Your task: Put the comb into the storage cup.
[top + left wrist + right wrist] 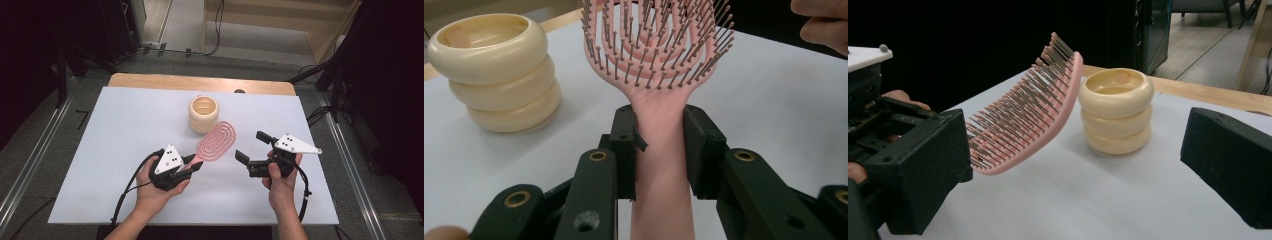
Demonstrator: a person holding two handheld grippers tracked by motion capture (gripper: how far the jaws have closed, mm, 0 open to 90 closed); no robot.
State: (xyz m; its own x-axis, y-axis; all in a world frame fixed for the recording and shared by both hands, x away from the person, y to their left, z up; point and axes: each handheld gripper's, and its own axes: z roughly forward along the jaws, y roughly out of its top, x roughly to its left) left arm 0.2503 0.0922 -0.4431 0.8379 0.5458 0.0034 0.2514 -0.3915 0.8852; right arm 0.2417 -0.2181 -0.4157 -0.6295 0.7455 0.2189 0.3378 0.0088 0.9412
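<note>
A pink hairbrush (216, 141) with dark bristles is held off the table by its handle, head tilted up toward a cream ribbed cup (203, 113). My left gripper (192, 166) is shut on the handle; in the left gripper view both pads (626, 150) press the pink hairbrush handle (660, 150), with the cream cup (494, 70) at upper left. My right gripper (251, 147) stands open to the right of the brush, nothing between its jaws. In the right gripper view the pink hairbrush (1030, 117) leans close beside the cream cup (1116, 110), between the wide-apart fingers (923, 170).
The white table top (125, 150) sits on a wooden board whose far edge (200, 82) shows. Dark stands and cables ring the table on the grey floor. A person's hands hold both grippers from the near edge.
</note>
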